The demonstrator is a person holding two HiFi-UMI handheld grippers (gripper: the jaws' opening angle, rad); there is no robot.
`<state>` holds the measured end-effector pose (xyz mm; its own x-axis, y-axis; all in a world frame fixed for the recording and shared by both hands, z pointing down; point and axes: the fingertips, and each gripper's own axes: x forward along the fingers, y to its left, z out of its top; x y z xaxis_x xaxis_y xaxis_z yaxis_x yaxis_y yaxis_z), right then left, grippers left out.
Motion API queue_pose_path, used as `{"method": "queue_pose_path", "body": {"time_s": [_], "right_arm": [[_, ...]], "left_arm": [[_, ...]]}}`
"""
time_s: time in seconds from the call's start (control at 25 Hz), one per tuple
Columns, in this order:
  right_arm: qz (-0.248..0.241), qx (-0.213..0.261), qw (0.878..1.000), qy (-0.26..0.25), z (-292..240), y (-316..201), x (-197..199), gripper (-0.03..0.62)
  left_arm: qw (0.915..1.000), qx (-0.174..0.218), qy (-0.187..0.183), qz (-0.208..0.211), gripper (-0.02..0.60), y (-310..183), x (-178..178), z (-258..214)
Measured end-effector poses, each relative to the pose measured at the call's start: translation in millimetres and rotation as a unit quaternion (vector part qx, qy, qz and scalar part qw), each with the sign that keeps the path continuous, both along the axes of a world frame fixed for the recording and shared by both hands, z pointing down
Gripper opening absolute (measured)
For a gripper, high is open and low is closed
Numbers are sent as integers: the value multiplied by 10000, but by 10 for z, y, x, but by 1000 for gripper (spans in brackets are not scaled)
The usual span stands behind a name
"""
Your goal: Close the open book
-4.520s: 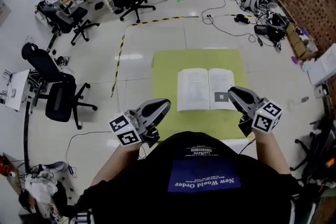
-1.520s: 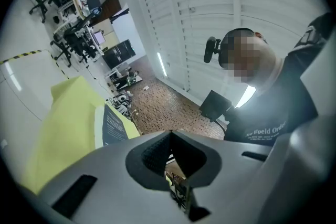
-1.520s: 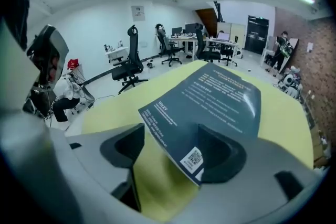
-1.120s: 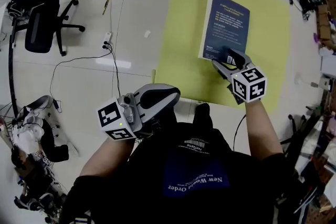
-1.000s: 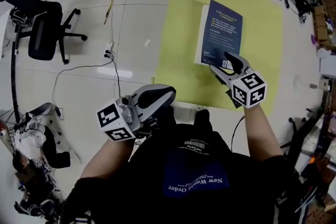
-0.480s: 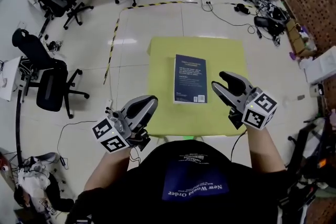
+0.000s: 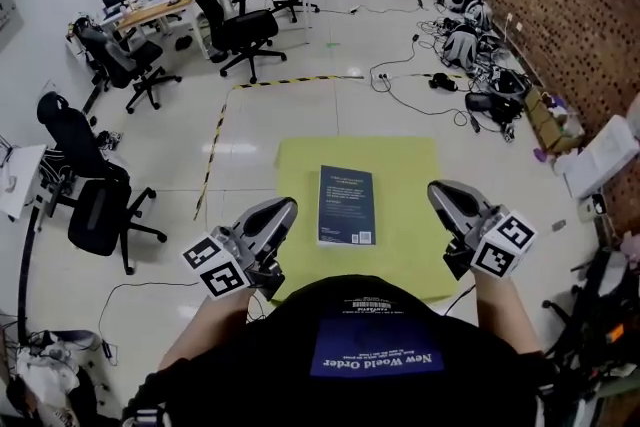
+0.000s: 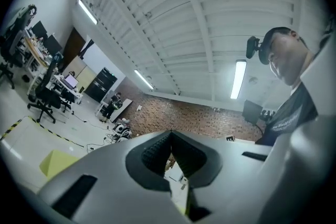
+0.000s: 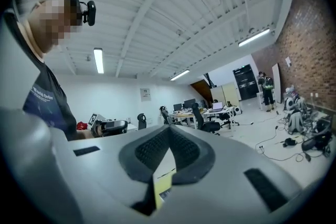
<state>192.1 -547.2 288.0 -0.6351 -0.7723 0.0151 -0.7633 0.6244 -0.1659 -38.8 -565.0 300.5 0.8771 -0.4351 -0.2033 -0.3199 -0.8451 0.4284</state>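
The book lies closed, its dark blue cover up, in the middle of the yellow-green mat on the floor, and only the head view shows it. The left gripper and the right gripper hang on either side, apart from the book. Both are clenched on nothing, the right one's jaws having just been closing, and their own views look up at the ceiling.

Left gripper was at person's left, jaws together, empty. Right gripper was at person's right, jaws just closed tip to tip, nothing between. Both pointed forward. Forearms bare, extended.
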Motion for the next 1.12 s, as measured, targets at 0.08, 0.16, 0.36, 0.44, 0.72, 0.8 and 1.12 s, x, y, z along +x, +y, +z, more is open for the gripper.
{"method": "queue_pose_path", "body": {"time_s": [0.08,0.16,0.36,0.44,0.72,0.8,1.12], "right_arm": [[52,-148,9998,-105,115,-8,46,-12],[126,-349,9987,-349,240,-35,114,-12],[222,-547,9967,-559,400,-124,210,-14],[195,-446,9981,-368,403,-134,183,-14],[87,-396,9992,-62,425,-171,91,-15],[63,-423,9991,-50,435,-179,77,-15],[39,-398,9992,65,443,-177,11,-15]], "left_arm": [[9999,88,-83,36,6,2,50,-15],[9996,198,-186,26,6,-3,76,-34],[9992,344,-200,-44,6,6,72,-42],[9992,342,-182,-91,6,8,55,-6],[9994,279,-187,-123,6,-11,37,35],[9994,255,-189,-135,6,-19,27,30],[9992,288,-268,-113,6,6,6,53]]}}
